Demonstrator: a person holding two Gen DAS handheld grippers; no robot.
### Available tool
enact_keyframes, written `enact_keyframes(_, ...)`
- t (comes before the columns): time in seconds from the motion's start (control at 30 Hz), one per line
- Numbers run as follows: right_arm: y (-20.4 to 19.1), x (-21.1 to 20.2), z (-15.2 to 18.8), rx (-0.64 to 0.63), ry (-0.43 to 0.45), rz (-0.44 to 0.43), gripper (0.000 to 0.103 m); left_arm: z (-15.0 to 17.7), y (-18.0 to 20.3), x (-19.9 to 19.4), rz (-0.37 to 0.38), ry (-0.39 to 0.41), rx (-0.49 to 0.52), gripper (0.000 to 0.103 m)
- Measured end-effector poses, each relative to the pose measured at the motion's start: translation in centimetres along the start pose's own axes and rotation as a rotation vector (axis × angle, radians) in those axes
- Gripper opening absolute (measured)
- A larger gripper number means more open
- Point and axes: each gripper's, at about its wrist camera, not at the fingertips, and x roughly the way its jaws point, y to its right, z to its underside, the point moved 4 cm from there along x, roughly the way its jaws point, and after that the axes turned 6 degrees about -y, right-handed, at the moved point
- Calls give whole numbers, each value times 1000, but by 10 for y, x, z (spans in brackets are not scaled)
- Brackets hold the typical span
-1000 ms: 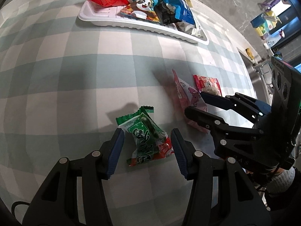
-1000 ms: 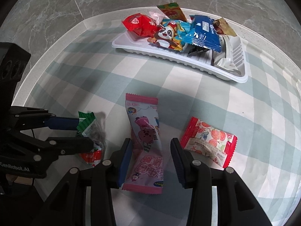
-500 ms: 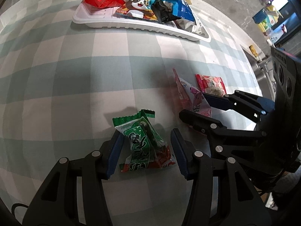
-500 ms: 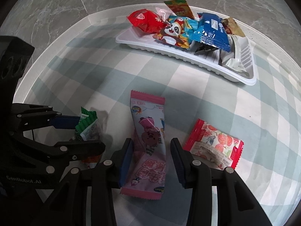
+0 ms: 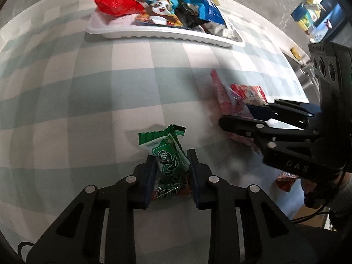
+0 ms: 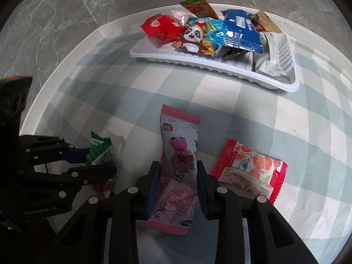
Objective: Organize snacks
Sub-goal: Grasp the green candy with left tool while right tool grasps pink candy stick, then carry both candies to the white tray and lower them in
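A white tray (image 6: 220,69) is holding assorted snack packets while the left gripper (image 5: 171,165) is pinching a green packet (image 5: 169,162) and the right gripper (image 6: 177,171) is clamping a pink packet (image 6: 179,154).

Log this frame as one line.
left tool: shut on green snack | right tool: shut on pink snack | red snack: loose on cloth | tray: holds snacks

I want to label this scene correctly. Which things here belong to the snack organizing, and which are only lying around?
Part of the job:
- green snack packet, pinched in the left hand-held gripper
- pink snack packet, between the fingers of the right hand-held gripper
- red strawberry packet
- white tray holding snacks

Only around:
- checked tablecloth
- colourful items beyond the table
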Motion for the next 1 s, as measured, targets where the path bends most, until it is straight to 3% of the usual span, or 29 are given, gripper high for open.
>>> enact_keyframes(0.07, 4, -4, 1, 29, 1, -32, 28, 0, -1, -4, 13, 5, 1, 24)
enact_keyframes(0.5, 25, -31, -9, 196, 39, -223, 26, -21, -12, -39, 66, 71, -26, 23)
enact_keyframes(0.73, 33, -43, -38, 261, 81, -308, 26, -51, -20, -56, 88, 117, -18, 23)
enact_keyframes(1.0, 35, -57, -87, 267, 140, -326, 26, -105, -27, -76, 112, 178, 7, 23)
